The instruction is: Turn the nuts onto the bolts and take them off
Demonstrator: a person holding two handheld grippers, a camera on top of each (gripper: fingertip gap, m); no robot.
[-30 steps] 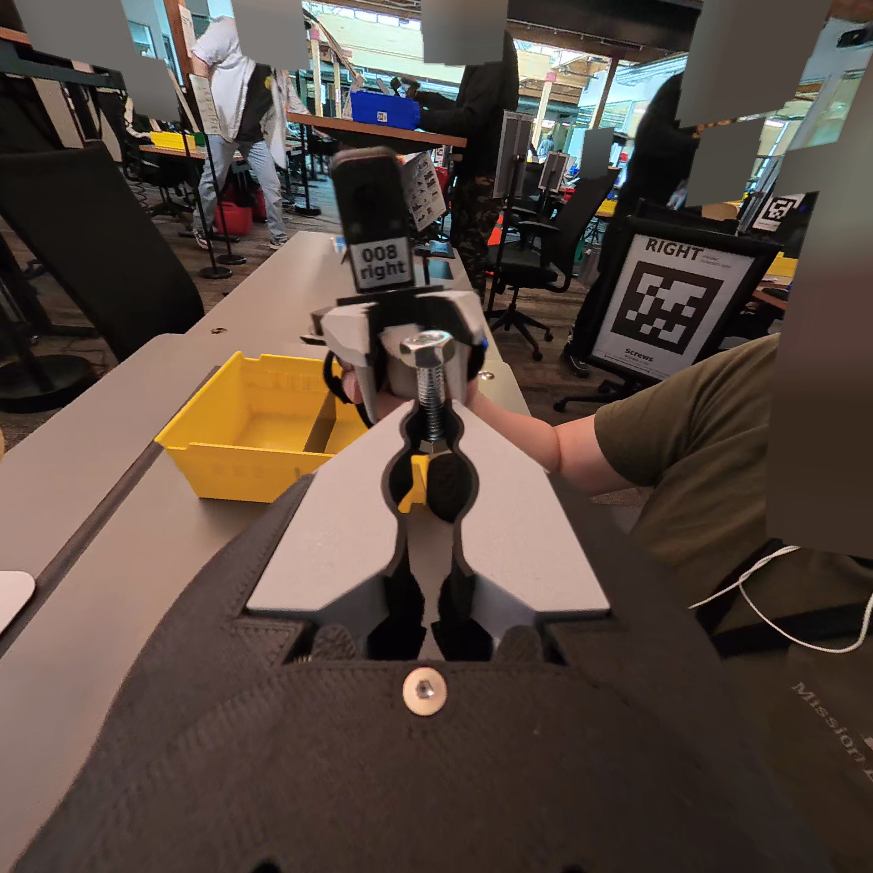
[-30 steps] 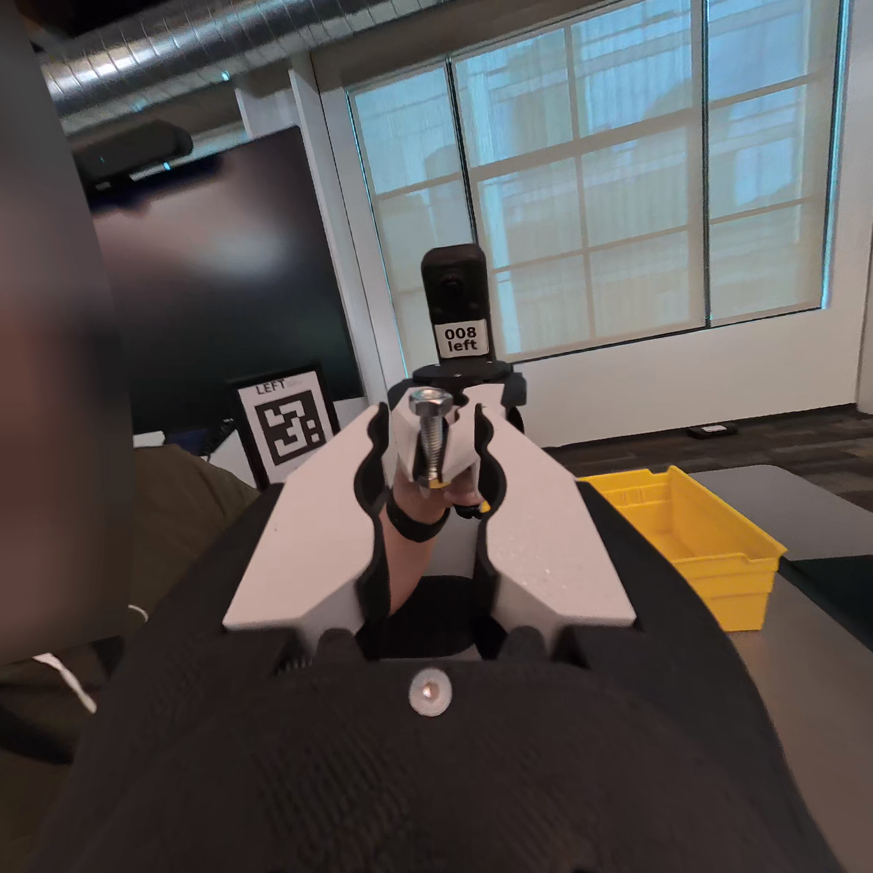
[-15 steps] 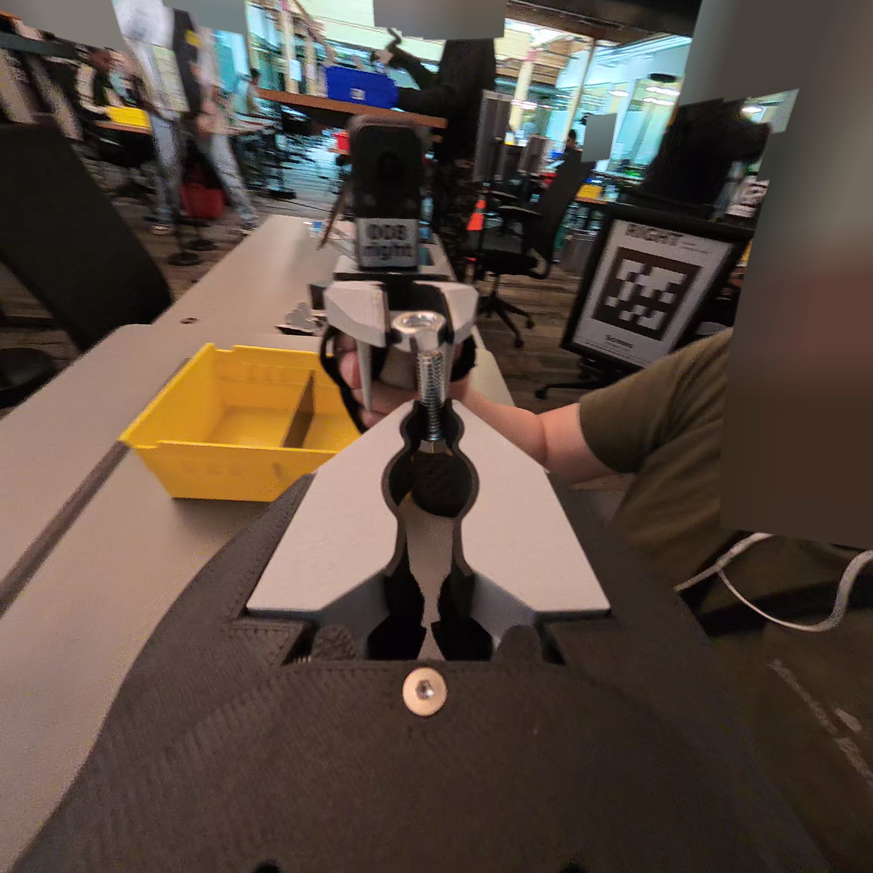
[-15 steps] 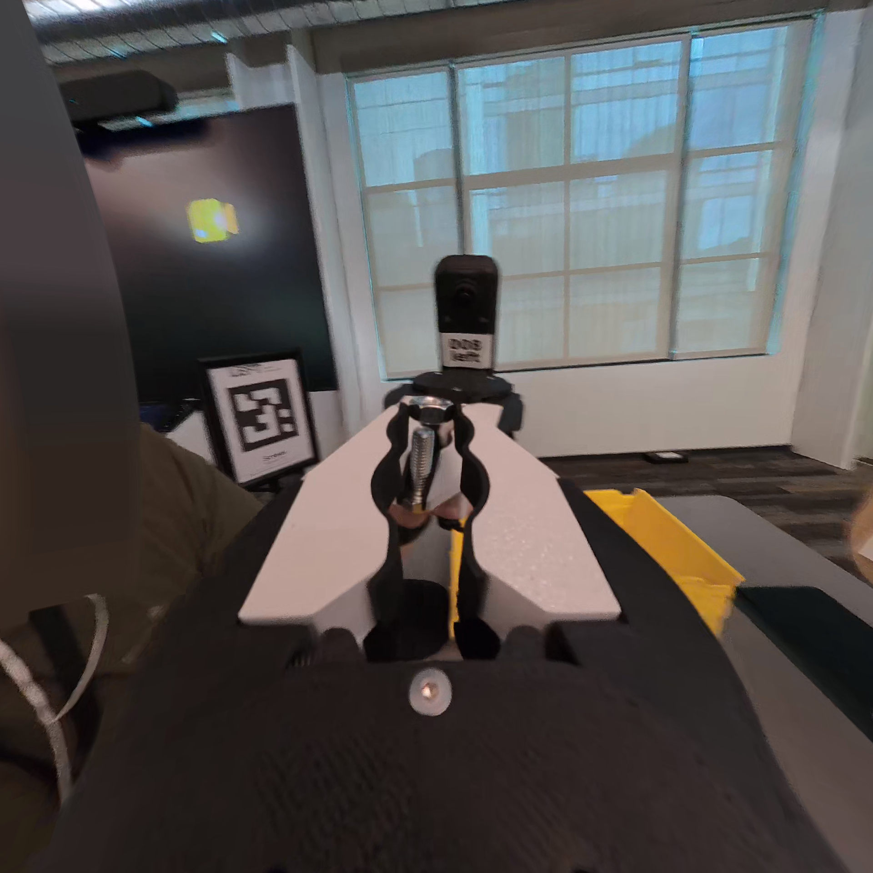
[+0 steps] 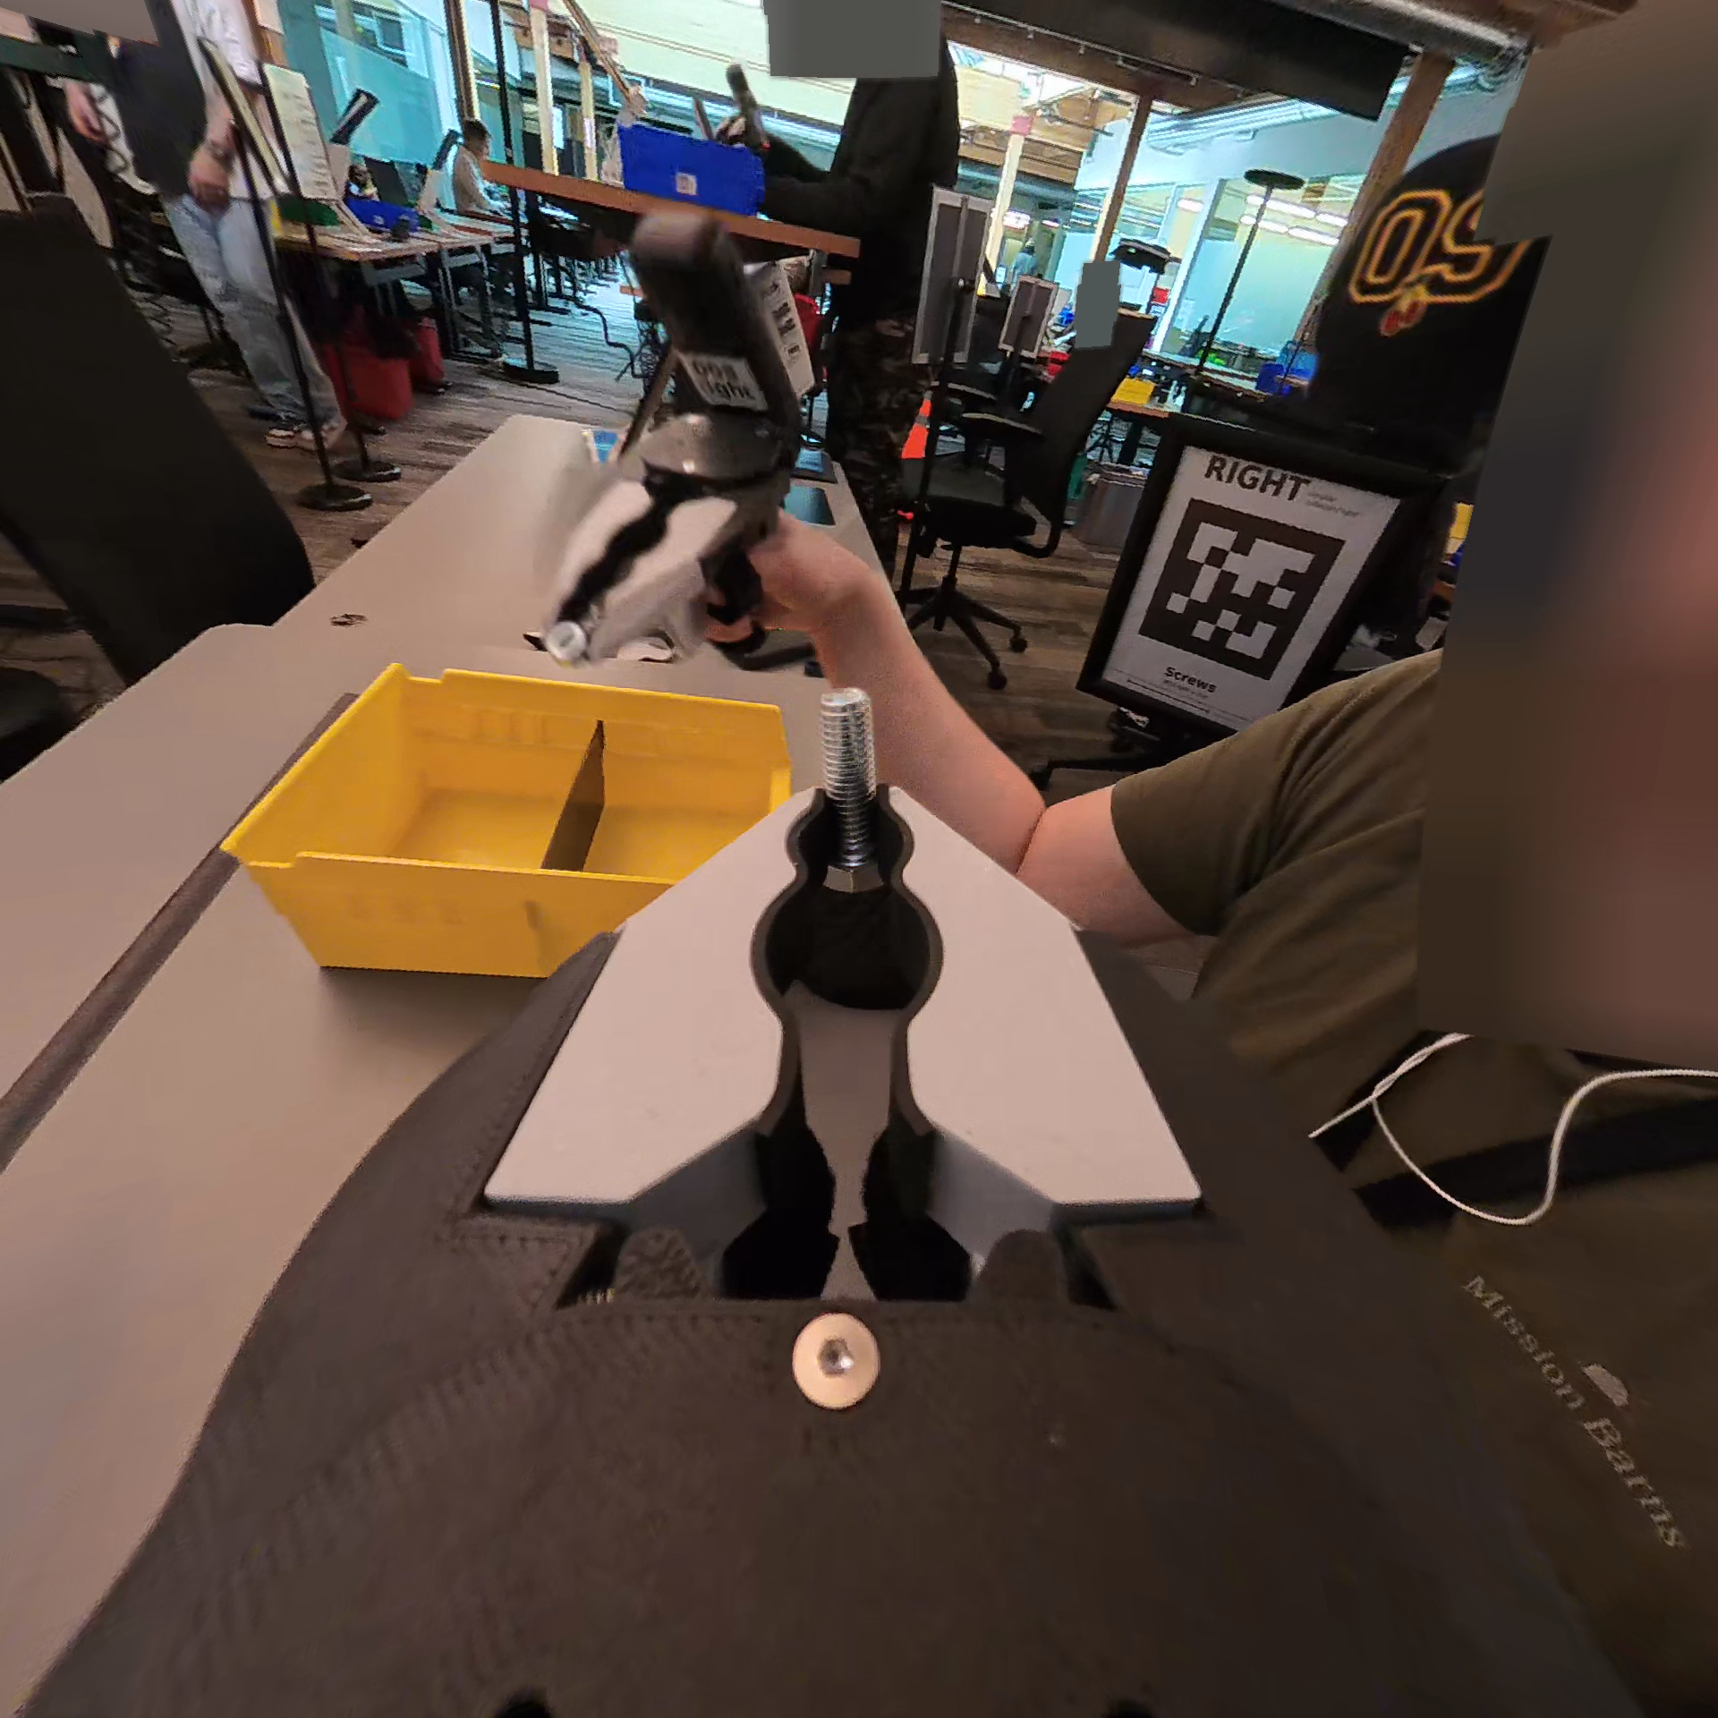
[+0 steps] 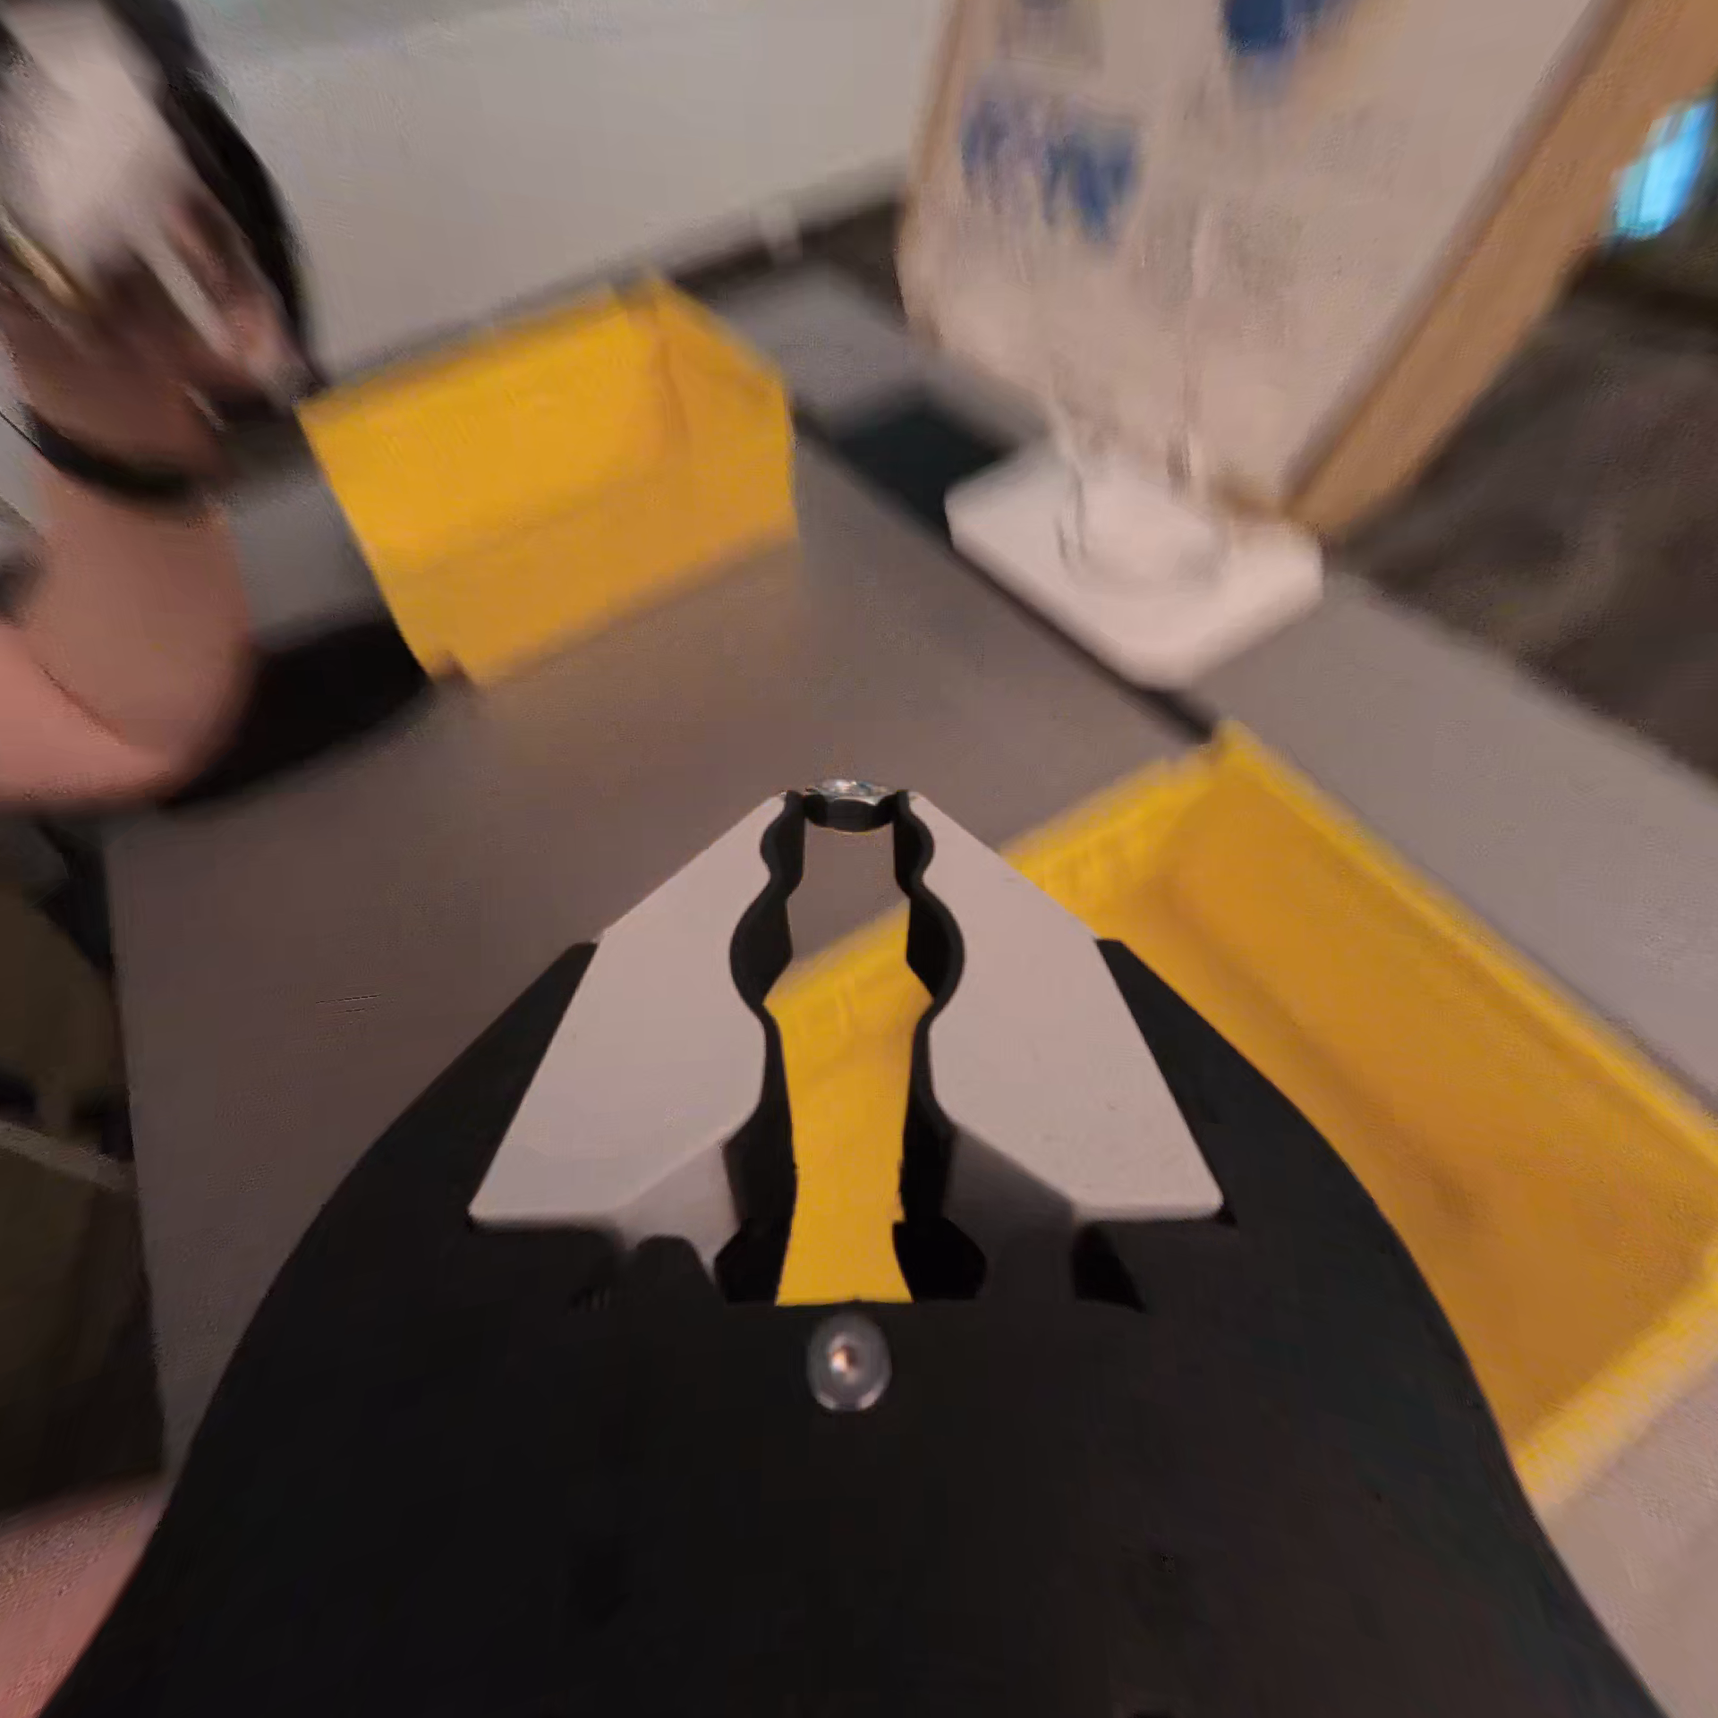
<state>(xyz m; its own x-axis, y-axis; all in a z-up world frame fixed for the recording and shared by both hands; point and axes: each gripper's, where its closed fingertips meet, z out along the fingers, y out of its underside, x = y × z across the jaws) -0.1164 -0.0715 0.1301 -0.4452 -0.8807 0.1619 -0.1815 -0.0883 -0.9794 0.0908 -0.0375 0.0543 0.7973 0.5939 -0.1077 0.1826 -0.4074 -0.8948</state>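
The nut (image 6: 844,805) has been taken off the bolt (image 5: 848,779) since the earlier frames, where both grippers were meeting at the bolt; now the right gripper (image 5: 595,625) is being swung away and down toward the yellow bin (image 5: 507,818). In the left wrist view the bolt is being held upright by the left gripper (image 5: 848,841), its fingers closed narrowly on the lower shank just above the hex head, with the threaded end standing bare above them. In the right wrist view the nut is being pinched at the very tips of the right fingers (image 6: 1013,939), which are drawn close together around it; the background there is heavily blurred, so the gripper is judged to be moving quickly. The yellow bin is sitting on the grey worktop (image 5: 167,1069), divided into two compartments, both appearing empty from this angle. A second yellow bin (image 6: 548,474) is being shown farther off in the right wrist view.

The removal step is judged complete, and the nut is probably being carried to the bin. The main risk is that the nut is being gripped only at the fingertip edge: with such fast motion it could be flung out or twisted loose and rolled off the worktop. The bolt could also be tilted in the left fingers if the grip is being relaxed.
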